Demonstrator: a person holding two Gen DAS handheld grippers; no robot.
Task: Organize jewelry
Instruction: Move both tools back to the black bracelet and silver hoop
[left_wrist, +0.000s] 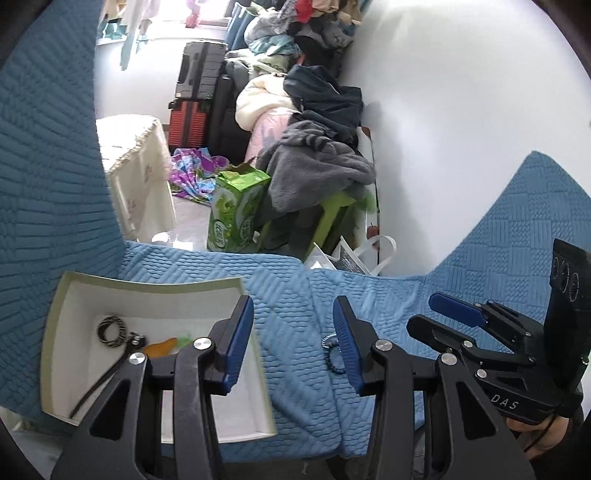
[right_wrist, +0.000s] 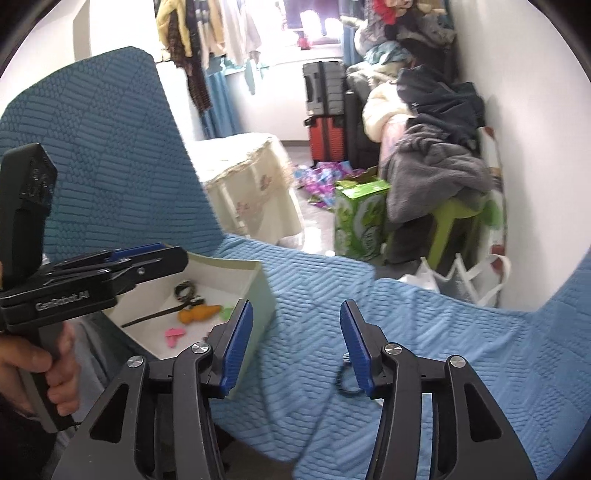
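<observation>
Evidently the white box (left_wrist: 70, 299) serves as the collecting place: a striped ring (left_wrist: 112, 331), a dark stick, an orange piece (right_wrist: 197, 313) and a pink piece (right_wrist: 173, 335) already lie in it. One beaded bracelet (left_wrist: 330, 350) remains outside on the blue sofa cover (left_wrist: 288, 295), just beside the box. The left hand-held gripper (left_wrist: 293, 343) hangs above it with jaws apart and empty; the right hand-held gripper (right_wrist: 297, 343) is likewise spread and empty, probably waiting its turn.
</observation>
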